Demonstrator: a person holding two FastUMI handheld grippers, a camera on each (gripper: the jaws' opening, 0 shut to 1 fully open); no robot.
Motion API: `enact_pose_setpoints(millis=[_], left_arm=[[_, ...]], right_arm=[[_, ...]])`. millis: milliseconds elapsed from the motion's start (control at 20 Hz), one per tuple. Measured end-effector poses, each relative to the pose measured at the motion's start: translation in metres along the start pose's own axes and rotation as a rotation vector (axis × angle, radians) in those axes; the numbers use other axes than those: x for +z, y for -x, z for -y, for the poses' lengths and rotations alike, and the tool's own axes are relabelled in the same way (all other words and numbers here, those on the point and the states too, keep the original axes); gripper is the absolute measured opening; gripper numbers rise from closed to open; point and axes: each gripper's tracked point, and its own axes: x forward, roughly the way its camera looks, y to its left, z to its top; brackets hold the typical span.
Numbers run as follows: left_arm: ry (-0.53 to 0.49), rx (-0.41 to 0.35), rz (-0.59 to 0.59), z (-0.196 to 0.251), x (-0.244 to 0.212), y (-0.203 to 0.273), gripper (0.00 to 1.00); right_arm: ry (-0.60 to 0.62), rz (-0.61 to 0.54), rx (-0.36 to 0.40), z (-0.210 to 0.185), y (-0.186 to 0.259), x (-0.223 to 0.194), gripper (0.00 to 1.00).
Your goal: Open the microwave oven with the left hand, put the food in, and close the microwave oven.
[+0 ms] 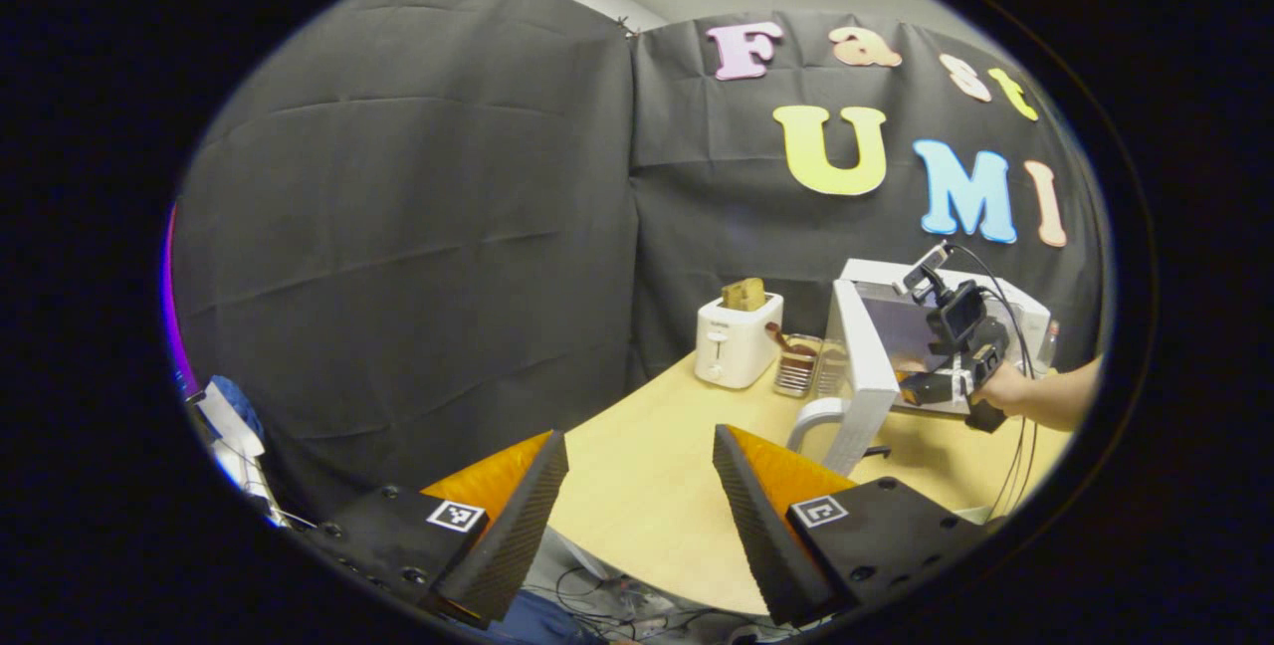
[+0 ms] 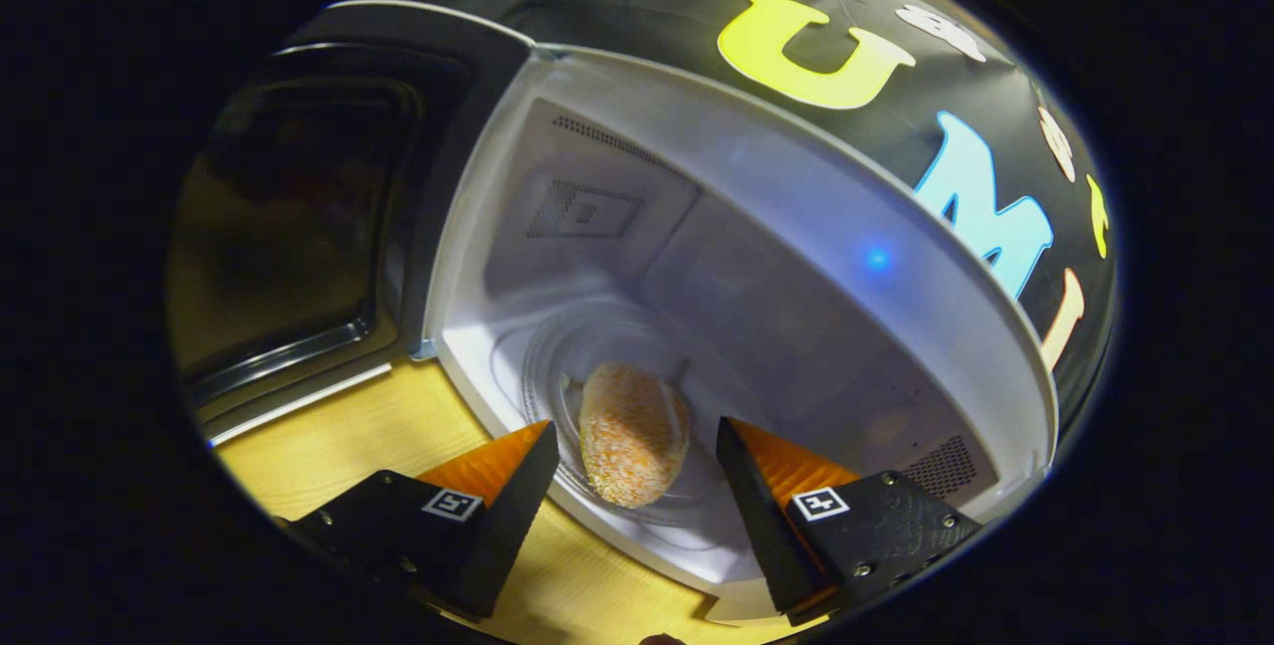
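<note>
Left gripper view: well back past the pale wooden table's (image 1: 647, 486) edge, facing the black cloth wall.
Right gripper view: close at the white microwave oven's (image 2: 796, 217) open cavity, looking inside.
Shared: white microwave oven (image 1: 866, 366), table (image 2: 328, 456).

The tabletop (image 1: 647, 486) looks like pale wood grain with a smooth, faintly shiny finish. The microwave oven (image 2: 756, 257) is glossy white inside; its door (image 2: 299, 217) holds a dark reflective pane. The food (image 2: 633, 431) has a rough crumbed crust. The toaster (image 1: 735, 338) near the tabletop's far edge looks like smooth white plastic.
</note>
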Motion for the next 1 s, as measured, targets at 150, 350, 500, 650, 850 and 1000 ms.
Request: enact_pose_setpoints(millis=[150,350,500,650,850,1000], left_arm=[[-0.013,-0.051,0.010,0.007,-0.002,-0.019,0.96],[-0.021,-0.126,0.012,0.017,-0.013,-0.053,0.96],[-0.024,-0.183,-0.015,0.028,-0.029,-0.079,0.96],[-0.034,-0.240,-0.029,0.043,-0.040,-0.093,0.96],[-0.057,-0.333,-0.058,0.069,-0.054,-0.103,0.86],[-0.075,-0.386,-0.061,0.086,-0.055,-0.105,0.50]], right_arm=[[-0.039,0.055,0.003,0.006,0.045,0.019,0.98],[-0.106,0.167,-0.015,0.022,0.120,0.050,0.97],[-0.169,0.238,-0.069,0.045,0.172,0.060,0.97],[-0.251,0.265,-0.116,0.066,0.217,0.058,0.97],[-0.283,0.263,-0.181,0.082,0.264,0.037,0.97],[-0.304,0.251,-0.219,0.086,0.297,0.019,0.97]])
